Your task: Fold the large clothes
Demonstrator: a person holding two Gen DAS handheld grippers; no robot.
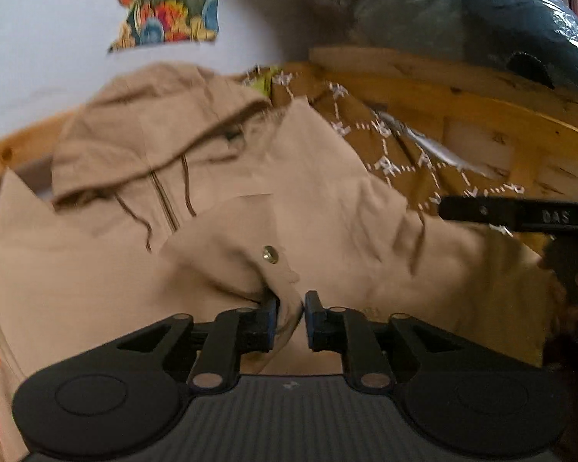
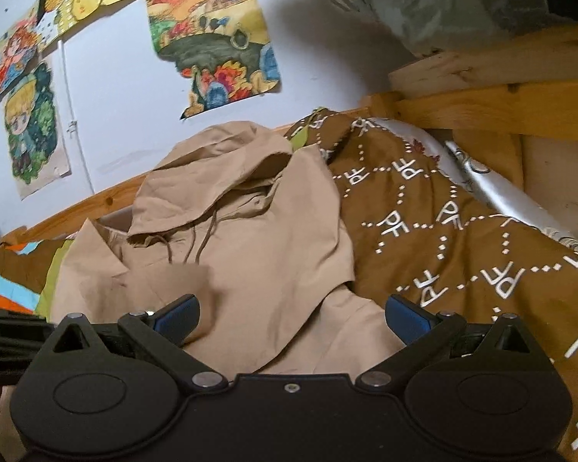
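The left gripper [image 1: 291,317] is clamped on a fold of the tan hooded jacket [image 2: 242,238] — spread on the brown bedspread [image 2: 462,238]; the right gripper [image 2: 291,313] hovers, jaws wide apart.

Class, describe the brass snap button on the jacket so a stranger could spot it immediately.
Start at the brown patterned bedspread, where a beige hooded jacket lies. Go to the fold pinched in the left gripper. Just above sits the snap button, the only shiny round metal thing on the plain cloth.
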